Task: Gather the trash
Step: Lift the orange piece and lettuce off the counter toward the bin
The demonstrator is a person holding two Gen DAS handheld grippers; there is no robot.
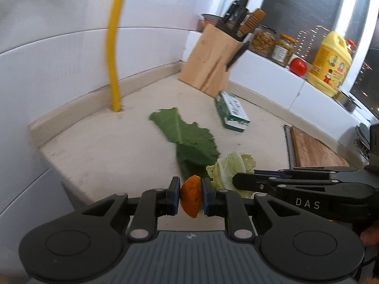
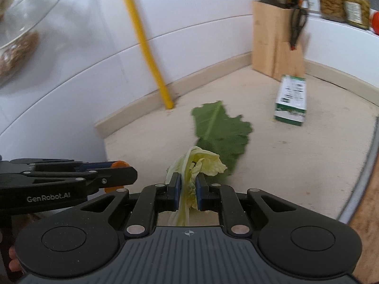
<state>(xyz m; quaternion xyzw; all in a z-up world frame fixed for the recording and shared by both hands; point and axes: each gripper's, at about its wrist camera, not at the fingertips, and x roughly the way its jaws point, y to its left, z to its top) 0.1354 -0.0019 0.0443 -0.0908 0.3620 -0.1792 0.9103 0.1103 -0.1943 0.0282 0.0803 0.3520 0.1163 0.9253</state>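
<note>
Orange first: at far left our left gripper (image 1: 190,197) has its fingers pinching an orange peel (image 1: 191,196), held w/ its long axis roughly upright between the pads, clear of the desk (image 1: 99,151). Just right of it, our right gripper (image 2: 188,190) has its fingers clamped on a pale cabbage leaf (image 2: 199,163); leaf runs lengthwise along the fingers, frilly end sticking out front, stalk end trailing back toward the body. Both grippers sit side by side, tilted down, each already loaded.

Ahead of both, flat on the desk, lies a big green leaf (image 1: 187,139). Its long axis runs away from us toward the yellow pipe (image 1: 115,47) at the wall, near end right by the cabbage, so approx. straight in front of the right fingers and slightly right of the left ones. Right hand looks nearer, by our read. Further right & farther back, a green-white carton (image 1: 233,111) lies on its side, near the knife block (image 1: 208,61), well apart from both grippers.

Our judgement: neither hand can take more until it drops its load; no bin shows in either view, so we can't tell which way that is.
</note>
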